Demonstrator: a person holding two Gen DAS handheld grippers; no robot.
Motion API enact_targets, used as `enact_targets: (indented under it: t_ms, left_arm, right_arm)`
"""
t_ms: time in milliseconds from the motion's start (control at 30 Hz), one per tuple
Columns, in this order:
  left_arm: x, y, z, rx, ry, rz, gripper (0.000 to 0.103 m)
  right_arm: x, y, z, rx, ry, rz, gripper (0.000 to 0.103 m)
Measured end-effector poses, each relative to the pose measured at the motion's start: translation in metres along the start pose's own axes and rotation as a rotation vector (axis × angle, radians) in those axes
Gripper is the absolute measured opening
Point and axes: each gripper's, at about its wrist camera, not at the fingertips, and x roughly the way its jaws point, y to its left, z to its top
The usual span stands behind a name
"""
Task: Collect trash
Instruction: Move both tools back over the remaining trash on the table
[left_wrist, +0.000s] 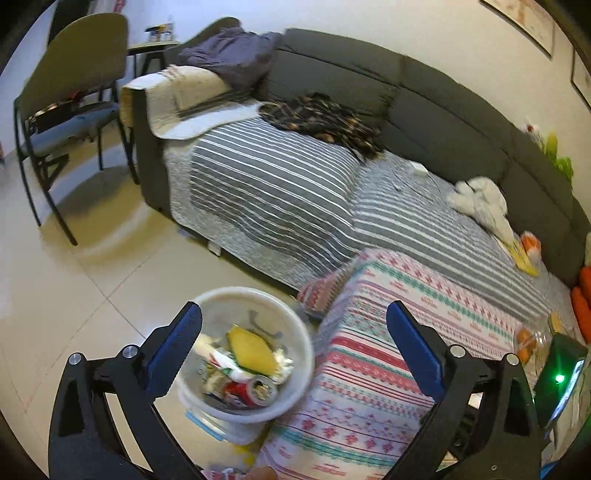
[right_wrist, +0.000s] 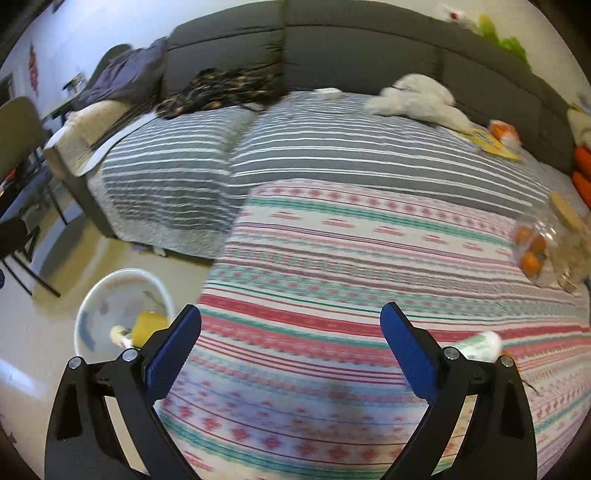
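Trash fills the white bin (left_wrist: 245, 354) that stands on the tiled floor (left_wrist: 55, 295), just beside the corner of the desk with the patterned cloth (left_wrist: 369, 332); inside I can see a yellow piece (left_wrist: 253, 347), a crushed red can (left_wrist: 243, 393) and some crumpled wrappers. The left tool (left_wrist: 293, 347) hangs above the bin and the cloth edge with its blue pads spread wide, and nothing is between them. The right tool (right_wrist: 290, 349) is over the cloth, also spread wide and empty. It seems to me that one piece is already dropped and the step in hand is to look for the next one. A likely candidate is the crumpled white and green wrapper (right_wrist: 482, 347) that lies on the cloth just beside the right pad of the right tool. The next move calls for bringing the right tool sideways over this wrapper, lowering it until the pads are on both sides, and then closing gently. The clear bag of oranges (right_wrist: 535, 251) at the far right is probably not trash, but I cannot be sure.
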Motion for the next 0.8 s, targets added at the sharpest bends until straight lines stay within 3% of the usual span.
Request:
enact_targets:
  t_ms: [367,533,733,800]
  left_arm:
    - [0.029,-0.084,-0.031,0.156,0.086,-0.06,0.096]
    - [0.047,-0.126,-0.051,0.259,0.166,-0.152,0.096]
    - [0.07,-0.198,-0.101,0.575,0.301,-0.296,0.096]
    - [0.077,-0.217,-0.118,0.663,0.34,-0.328,0.096]
  right_arm:
    - [-0.009,-0.127,-0.022,0.143,0.038,-0.11,0.095]
    - [-0.008,-0.184,-0.035,0.203,0.088,-0.155,0.095]
    - [-0.013,-0.245,-0.043,0.223,0.166,-0.131,0.095]
    - [-0.017,-0.263,-0.045,0.216,0.187,-0.086,0.095]
